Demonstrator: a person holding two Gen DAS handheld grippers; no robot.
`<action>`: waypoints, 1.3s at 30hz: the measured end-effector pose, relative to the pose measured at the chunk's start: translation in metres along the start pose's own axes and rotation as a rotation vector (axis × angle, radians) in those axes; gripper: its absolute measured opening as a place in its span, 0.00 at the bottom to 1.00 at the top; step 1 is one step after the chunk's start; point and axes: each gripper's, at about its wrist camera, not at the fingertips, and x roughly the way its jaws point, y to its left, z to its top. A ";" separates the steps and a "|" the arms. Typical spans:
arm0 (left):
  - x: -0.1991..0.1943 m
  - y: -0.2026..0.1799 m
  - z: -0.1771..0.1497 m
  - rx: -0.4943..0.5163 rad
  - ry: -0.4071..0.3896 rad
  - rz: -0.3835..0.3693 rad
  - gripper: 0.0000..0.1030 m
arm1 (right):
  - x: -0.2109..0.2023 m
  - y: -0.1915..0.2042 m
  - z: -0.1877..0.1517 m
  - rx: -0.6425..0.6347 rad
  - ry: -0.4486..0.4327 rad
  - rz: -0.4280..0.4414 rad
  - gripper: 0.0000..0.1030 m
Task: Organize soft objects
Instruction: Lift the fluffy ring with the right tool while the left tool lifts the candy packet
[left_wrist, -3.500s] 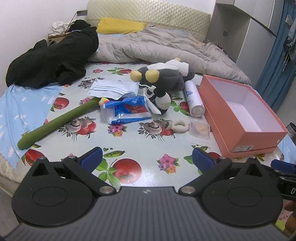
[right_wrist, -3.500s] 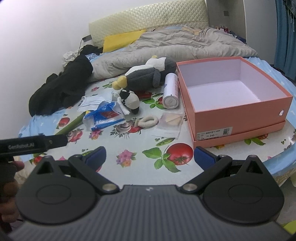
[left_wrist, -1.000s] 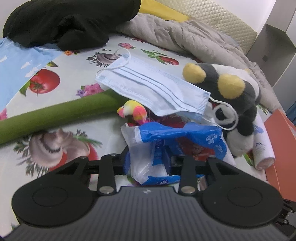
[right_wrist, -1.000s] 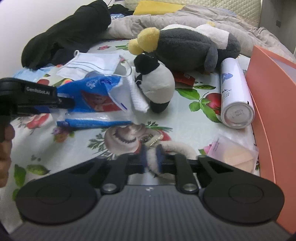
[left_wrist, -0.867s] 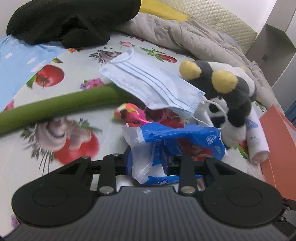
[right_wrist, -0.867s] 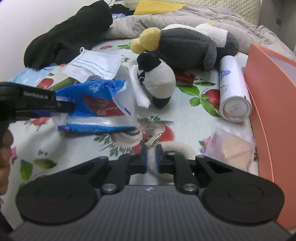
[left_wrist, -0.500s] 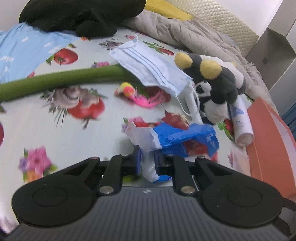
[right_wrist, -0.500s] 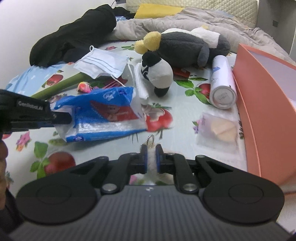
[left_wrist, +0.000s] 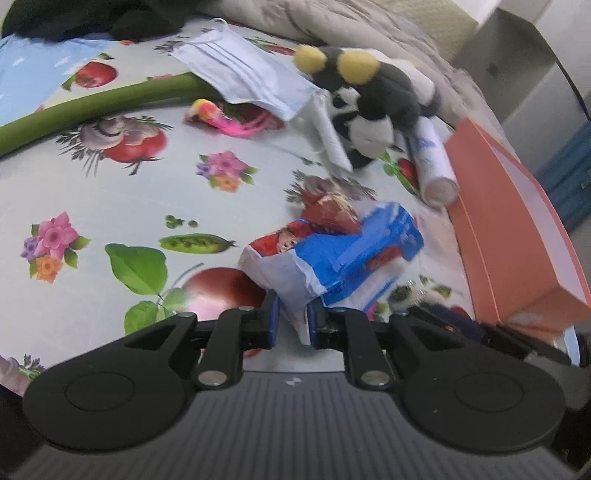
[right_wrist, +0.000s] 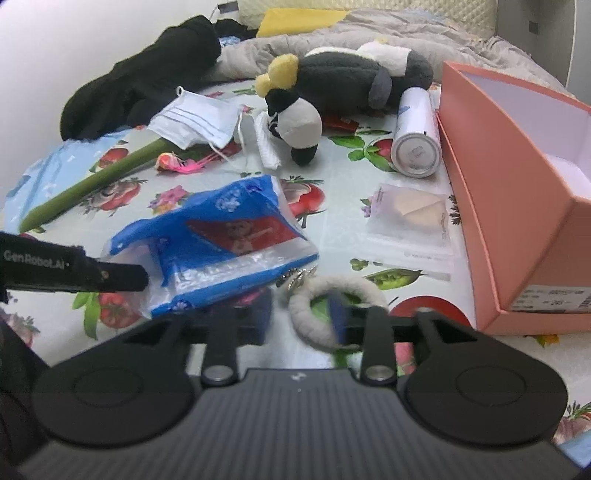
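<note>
Left claw (left_wrist: 291, 323) gripped the white end of the blue tissue pack (left_wrist: 343, 258) between its blue pads; its jaws had just opened slightly, yet the plastic remained pinched. The pack hung low over the fruit-print bed cover (left_wrist: 110, 206), near the orange box (left_wrist: 517, 236). In the right-wrist view the pack (right_wrist: 218, 240) lay just left of the right claw (right_wrist: 301, 317), whose jaws had just been opening; the fluffy white ring (right_wrist: 332, 299) sat between them, the right pad showing through its hole, apparently no longer pressed. Both claws pointed steeply downward and forward, the left one entering the right view as a black bar (right_wrist: 74, 273) from the left edge. To perform the step well, judged from this layout, the pack should be carried clear over the near wall of the box before release, the grip being kept on the gathered plastic so that the slack wrapper does not slip. The plush penguin (right_wrist: 343, 81), face mask (right_wrist: 195, 118) and green stalk (right_wrist: 96, 181) lay farther back.
</note>
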 end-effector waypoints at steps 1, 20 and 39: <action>-0.002 -0.002 -0.001 0.015 0.011 -0.007 0.35 | -0.003 -0.001 -0.001 0.000 -0.004 0.003 0.47; -0.002 -0.015 0.043 0.099 -0.045 -0.047 0.54 | 0.018 -0.016 -0.010 -0.024 0.005 -0.038 0.74; 0.078 -0.026 0.061 0.142 0.054 -0.099 0.54 | 0.025 -0.005 0.002 -0.105 0.008 -0.078 0.18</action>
